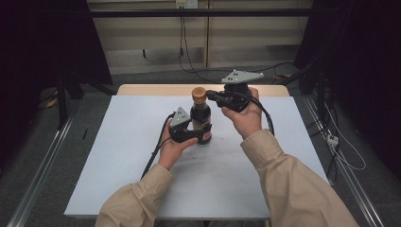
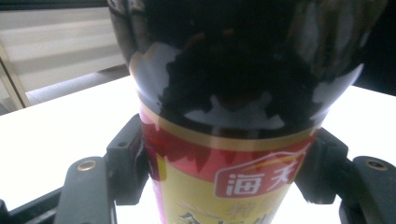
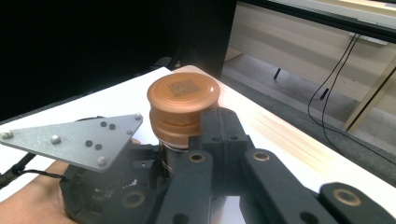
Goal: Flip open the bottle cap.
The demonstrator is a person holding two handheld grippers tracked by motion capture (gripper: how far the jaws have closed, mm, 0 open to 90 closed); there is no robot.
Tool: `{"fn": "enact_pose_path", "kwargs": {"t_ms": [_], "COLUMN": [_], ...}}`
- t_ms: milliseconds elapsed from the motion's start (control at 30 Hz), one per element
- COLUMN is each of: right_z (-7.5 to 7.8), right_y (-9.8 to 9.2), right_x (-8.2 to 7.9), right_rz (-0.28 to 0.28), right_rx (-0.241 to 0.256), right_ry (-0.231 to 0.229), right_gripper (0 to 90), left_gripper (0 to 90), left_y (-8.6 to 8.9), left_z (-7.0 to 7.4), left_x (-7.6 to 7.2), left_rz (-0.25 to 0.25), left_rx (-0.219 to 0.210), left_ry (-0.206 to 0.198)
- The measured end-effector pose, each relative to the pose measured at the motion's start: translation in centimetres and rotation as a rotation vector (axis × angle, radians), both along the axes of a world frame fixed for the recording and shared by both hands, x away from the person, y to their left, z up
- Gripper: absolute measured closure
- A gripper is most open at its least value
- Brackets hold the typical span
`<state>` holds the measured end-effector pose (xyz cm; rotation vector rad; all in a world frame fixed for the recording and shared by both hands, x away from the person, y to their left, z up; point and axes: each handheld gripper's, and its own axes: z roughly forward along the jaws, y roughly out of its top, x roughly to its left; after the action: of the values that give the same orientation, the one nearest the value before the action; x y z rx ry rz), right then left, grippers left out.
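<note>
The person's sleeves enter from the bottom edge of the high view, nearest the camera, and reach forward over the table, which carries a white sheet with a strip of bare wood visible at its far edge.

The bottle stands upright near the middle of the table. It is dark glass with a red and yellow label on the lower body and a brown cap on top.

The left gripper approaches from the bottle's left side at label height. In the left gripper view its two black jaws sit against opposite sides of the labelled body, clamped on the bottle. Its grey three-cornered plate points upward, and the left hand holds it from below.

The right gripper is held higher, at the level of the bottle's neck, by the right hand. In the right gripper view one jaw lies against the neck just under the cap; the opposite jaw is hidden behind the bottle, so whether the jaws are clamped cannot be told.
</note>
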<state>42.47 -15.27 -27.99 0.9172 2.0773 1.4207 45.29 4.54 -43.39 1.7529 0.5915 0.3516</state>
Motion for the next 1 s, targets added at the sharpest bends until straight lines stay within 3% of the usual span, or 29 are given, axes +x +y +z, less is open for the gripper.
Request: {"fn": "enact_pose_path", "kwargs": {"t_ms": [33,133,167,233,300,467,1000], "right_z": [0.7,3.4,4.0,4.3,3.6,1.5,-0.5], "right_y": [-0.2,0.5,0.8,0.8,0.3,-0.8,-1.5], "right_x": [-0.1,-0.4,-0.5,-0.6,-0.6,-0.7,-0.7], "right_rz": [0.001,0.01,0.011,0.0,-0.007,-0.013,0.005], "right_rx": [0.06,0.02,-0.008,-0.007,-0.016,0.016,0.015], "right_ry": [-0.019,-0.071,-0.073,-0.073,-0.069,-0.027,0.03], "right_gripper": [90.0,90.0,90.0,90.0,90.0,90.0,90.0], "left_gripper": [31.6,31.4,31.3,31.2,31.2,31.0,30.7], "left_y": [-0.1,-0.8,-0.7,-0.2,-0.4,-0.4,-0.4], "left_z": [0.0,0.1,0.1,0.0,0.1,0.0,0.0], "left_x": [-0.1,-0.3,-0.2,0.1,-0.1,0.0,0.0], "left_rz": [0.0,0.022,0.013,0.004,0.003,0.005,0.01], "left_rx": [0.009,0.024,0.022,-0.002,0.019,0.006,0.004], "left_ry": [-0.007,-0.031,-0.017,0.007,-0.016,-0.008,-0.01]}}
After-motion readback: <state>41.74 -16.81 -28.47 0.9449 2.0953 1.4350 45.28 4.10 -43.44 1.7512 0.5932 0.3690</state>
